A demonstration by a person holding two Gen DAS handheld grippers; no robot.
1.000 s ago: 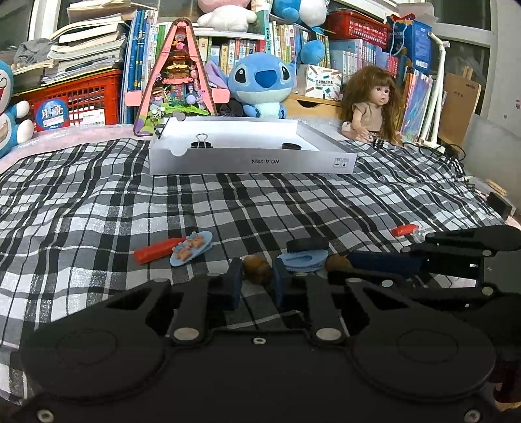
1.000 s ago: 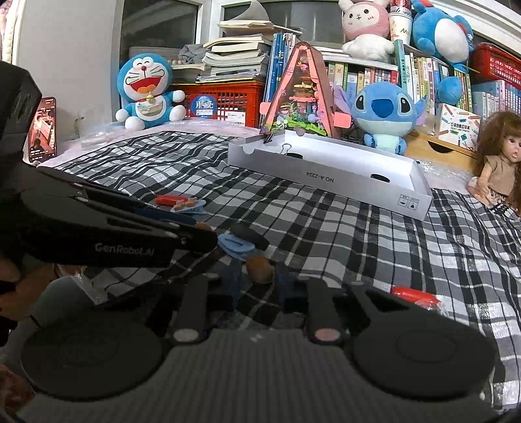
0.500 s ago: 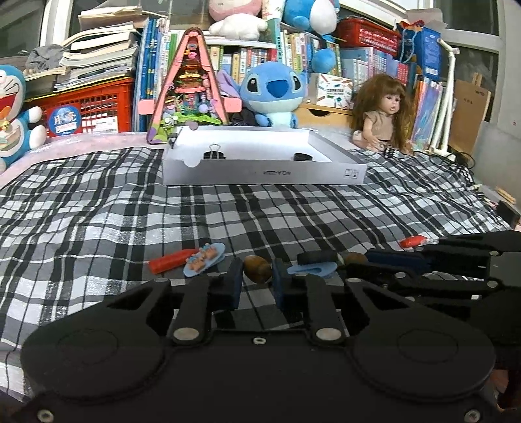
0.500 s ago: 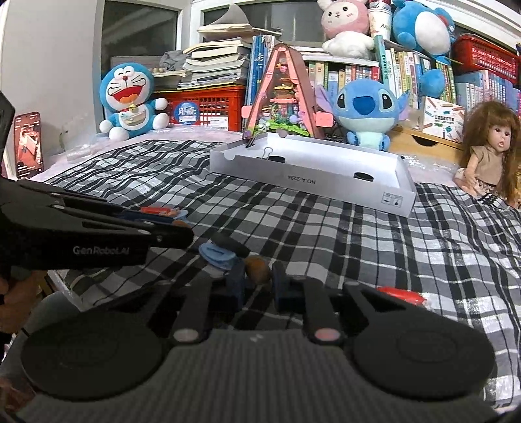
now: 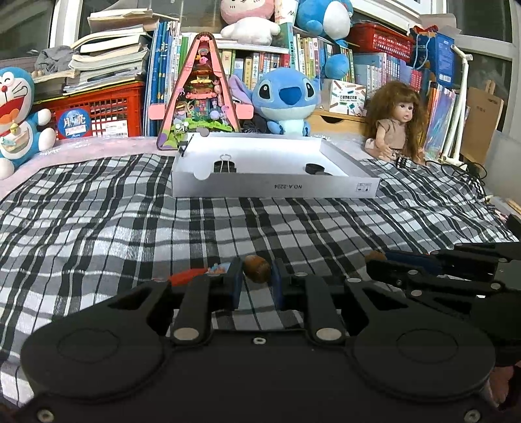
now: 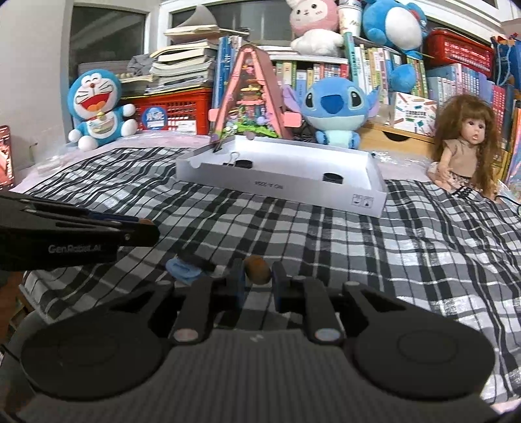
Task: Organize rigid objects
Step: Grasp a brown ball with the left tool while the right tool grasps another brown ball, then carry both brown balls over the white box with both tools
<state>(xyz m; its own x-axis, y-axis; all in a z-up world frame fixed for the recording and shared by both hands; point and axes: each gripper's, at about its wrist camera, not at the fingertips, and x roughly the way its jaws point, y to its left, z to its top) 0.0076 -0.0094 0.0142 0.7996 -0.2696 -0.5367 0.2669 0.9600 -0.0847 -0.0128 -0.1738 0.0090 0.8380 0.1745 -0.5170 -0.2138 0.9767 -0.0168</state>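
While the bed (image 5: 130, 227) under its black-and-white plaid cover fills the foreground, the back of the room is a wall of bookshelves (image 5: 260, 61), two red crates (image 5: 107, 110) and stacked books.

Plush toys counted: four, namely Doraemon (image 6: 97, 107), Stitch (image 5: 286, 101), a pink rabbit (image 6: 312, 26) and a blue one up top (image 6: 394, 22). One doll (image 5: 397, 120) sits at right, one triangular diorama (image 5: 203, 94) stands behind the box.

One shallow white box (image 5: 276, 187) lies on the cover, well beyond both tools; inside, one binder clip (image 5: 224, 166) and one black round piece (image 5: 314, 168).

Left tongs (image 5: 257, 276): closed on one small brown nut-like object (image 5: 257, 268), clear of the box. Right tongs (image 6: 257, 276): closed on a second brown object (image 6: 258, 269) of the same kind.

Loose on the cover: one red item (image 5: 187, 276), one blue clip-like item (image 6: 182, 270).
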